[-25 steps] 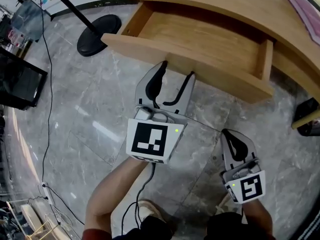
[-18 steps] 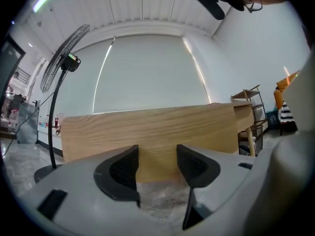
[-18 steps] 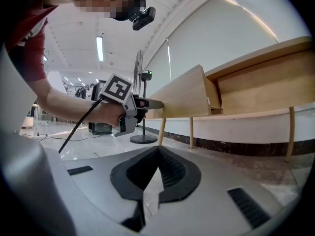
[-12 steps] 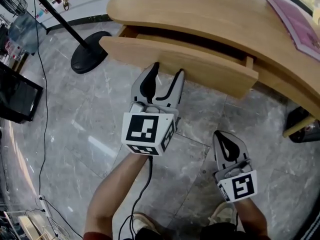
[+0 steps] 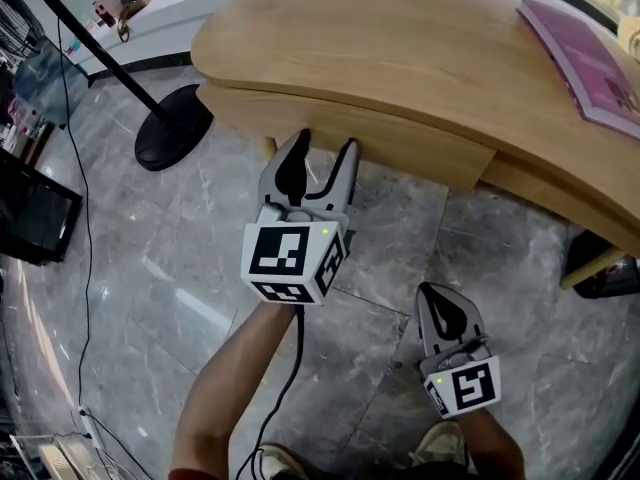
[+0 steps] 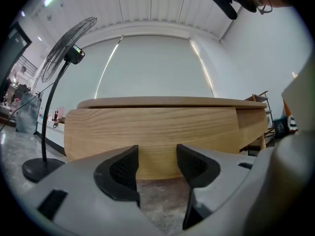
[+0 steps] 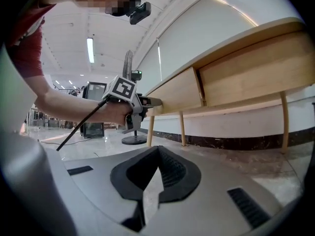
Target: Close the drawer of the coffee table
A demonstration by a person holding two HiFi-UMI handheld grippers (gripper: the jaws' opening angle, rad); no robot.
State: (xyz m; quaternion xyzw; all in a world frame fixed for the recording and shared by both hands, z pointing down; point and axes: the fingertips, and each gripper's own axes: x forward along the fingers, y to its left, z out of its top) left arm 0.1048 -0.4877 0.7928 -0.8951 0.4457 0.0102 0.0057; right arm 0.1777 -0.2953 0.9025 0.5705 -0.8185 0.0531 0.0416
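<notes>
The drawer [image 5: 350, 133] is sitting tucked in under the wooden worktop [image 5: 400, 38] of the coffee table, its front lying roughly in line with the panel [image 5: 560, 193] to its right; whether a thin gap is remaining cannot be told. The left claw [image 5: 325, 146] is pointing straight at that front with its 2 jaws standing apart and nothing between them, the tips reaching the front's lower edge; in the left gripper view the wood grain is filling the space beyond the 2 dark pads [image 6: 123, 168]. The right claw [image 5: 440, 293] is hanging low and well apart from the table, over the grey marble floor [image 5: 150, 268]; its jaws are pressing together with nothing held. A pink book [image 5: 585, 63] is lying on the worktop near the far right; a fan's round black base [image 5: 172, 138] is standing on the floor just left of the table, and a thin black cable [image 5: 75, 168] is trailing across the tiles.
</notes>
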